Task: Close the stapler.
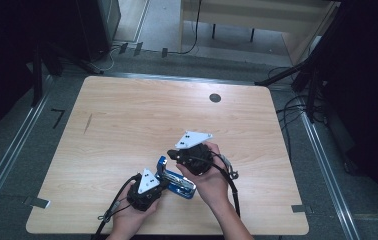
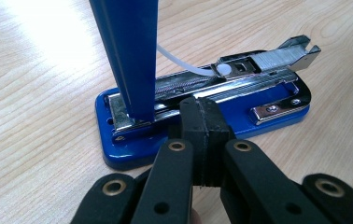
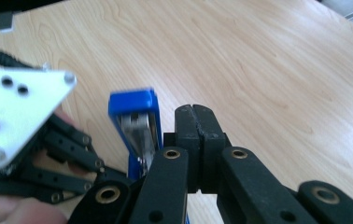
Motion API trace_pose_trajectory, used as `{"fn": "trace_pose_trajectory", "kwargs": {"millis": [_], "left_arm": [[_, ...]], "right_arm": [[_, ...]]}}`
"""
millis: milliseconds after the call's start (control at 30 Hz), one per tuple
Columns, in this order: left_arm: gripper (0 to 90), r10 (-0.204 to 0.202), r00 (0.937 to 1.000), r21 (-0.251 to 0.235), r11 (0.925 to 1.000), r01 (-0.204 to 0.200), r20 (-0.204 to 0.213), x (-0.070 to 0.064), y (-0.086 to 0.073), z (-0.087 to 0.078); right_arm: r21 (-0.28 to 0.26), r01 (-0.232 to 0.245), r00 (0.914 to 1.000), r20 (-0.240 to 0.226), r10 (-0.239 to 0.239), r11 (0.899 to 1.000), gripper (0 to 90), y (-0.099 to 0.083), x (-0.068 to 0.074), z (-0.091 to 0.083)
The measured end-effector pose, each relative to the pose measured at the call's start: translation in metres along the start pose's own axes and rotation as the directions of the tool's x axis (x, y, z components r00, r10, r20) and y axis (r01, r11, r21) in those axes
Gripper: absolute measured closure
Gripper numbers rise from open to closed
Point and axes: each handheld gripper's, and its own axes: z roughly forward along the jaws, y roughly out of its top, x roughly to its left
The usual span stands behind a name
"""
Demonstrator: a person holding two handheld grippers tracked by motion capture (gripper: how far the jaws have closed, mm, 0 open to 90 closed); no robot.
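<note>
The blue stapler (image 2: pixel 202 116) lies on the surface (image 1: pixel 127 125) with its lid swung upright, just ahead of the left hand-held gripper (image 2: pixel 201 109), whose jaws are pressed together, apparently steadying the base, while the right hand-held gripper (image 3: pixel 196 116), jaws likewise together and empty, hovers beside the lid.

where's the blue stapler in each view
high view: the blue stapler lies low centre on the table, between the two hands.
left gripper view: centre, opened up, base flat and lid raised, just beyond the left hand-held gripper.
right gripper view: left of centre, end-on, beside the right hand-held gripper.
shared landmark: the light wood table.
</note>
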Motion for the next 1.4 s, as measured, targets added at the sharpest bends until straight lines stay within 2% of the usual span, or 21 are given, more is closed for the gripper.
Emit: {"fn": "trace_pose_trajectory", "kwargs": {"millis": [267,367,567,800,900,1133,1400], "left_arm": [[90.0,0.001,1.0000,-0.001,1.0000,-0.001,0.000,0.000,0.000,0.000],[90.0,-0.003,1.0000,-0.002,1.0000,0.003,0.002,0.000,0.000,0.000],[90.0,-0.002,1.0000,-0.002,1.0000,0.002,0.002,0.000,0.000,0.000],[90.0,-0.003,1.0000,-0.003,1.0000,0.003,0.002,0.000,0.000,0.000],[90.0,-0.002,1.0000,-0.001,1.0000,0.002,0.004,0.001,0.000,0.000],[90.0,-0.005,1.0000,-0.002,1.0000,0.005,0.005,0.000,0.000,0.000],[90.0,-0.002,0.9999,0.000,1.0000,0.002,0.011,0.000,0.000,-0.001]], "right_arm": [[-0.014,0.016,0.9997,-0.017,-0.016,1.000,90.0,0.018,0.007,0.006],[-0.025,0.049,0.9982,-0.033,-0.050,0.998,90.0,0.026,0.013,0.007],[-0.009,0.070,0.9965,-0.044,-0.071,0.997,90.0,0.027,0.018,0.009],[0.000,0.063,0.9972,-0.042,-0.062,0.998,90.0,0.015,0.018,0.005],[0.005,0.076,0.9965,-0.037,-0.076,0.997,90.0,0.008,0.015,0.000],[-0.004,0.034,0.9986,-0.039,-0.034,0.999,89.8,-0.016,0.010,-0.015],[-0.001,0.011,0.9990,-0.043,-0.011,1.000,89.3,-0.044,0.009,-0.021]]}}
